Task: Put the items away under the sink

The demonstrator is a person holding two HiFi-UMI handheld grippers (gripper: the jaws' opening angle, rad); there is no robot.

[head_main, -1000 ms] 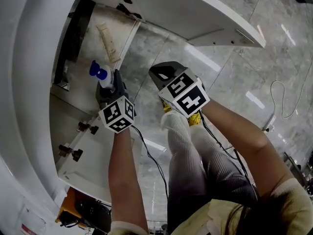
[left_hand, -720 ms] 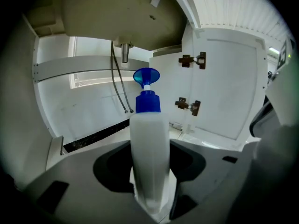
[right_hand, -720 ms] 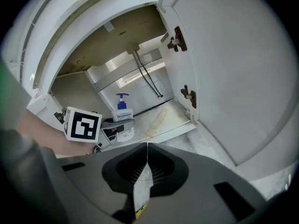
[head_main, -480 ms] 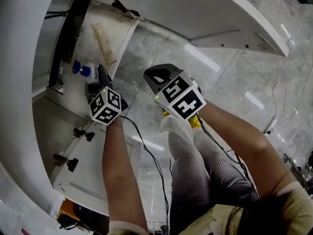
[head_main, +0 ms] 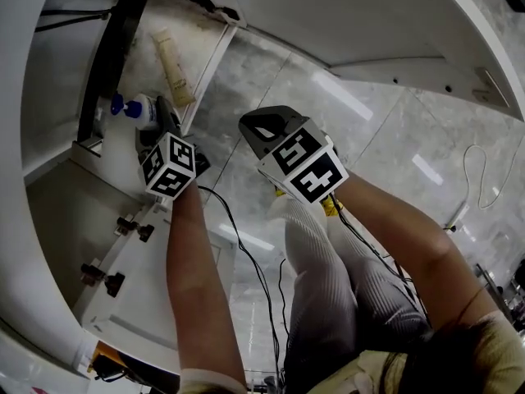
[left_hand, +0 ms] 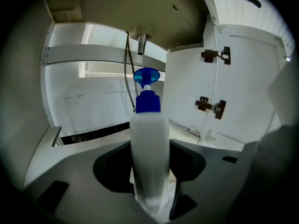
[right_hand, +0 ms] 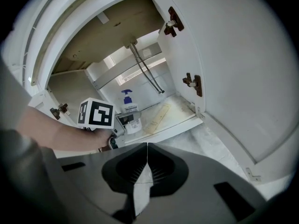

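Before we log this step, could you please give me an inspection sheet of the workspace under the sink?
Surface: cabinet floor, speckled, front open.
Job's things: pump bottle held upright inside the cabinet; tube lying flat on the cabinet floor.
Clutter: nothing seen.
Grippers: left gripper shut on the pump bottle; right gripper shut, empty, outside the cabinet.
Cables: black cable beside the left forearm; white cable on the tiled floor; hoses under the basin.
Surroundings: cabinet door open.

The pale, stained cabinet floor [head_main: 203, 46] under the sink carries a cream tube [head_main: 173, 66], lying flat and aslant toward its right side. Outside, a white cable [head_main: 476, 171] lies on the marble floor [head_main: 271, 105].
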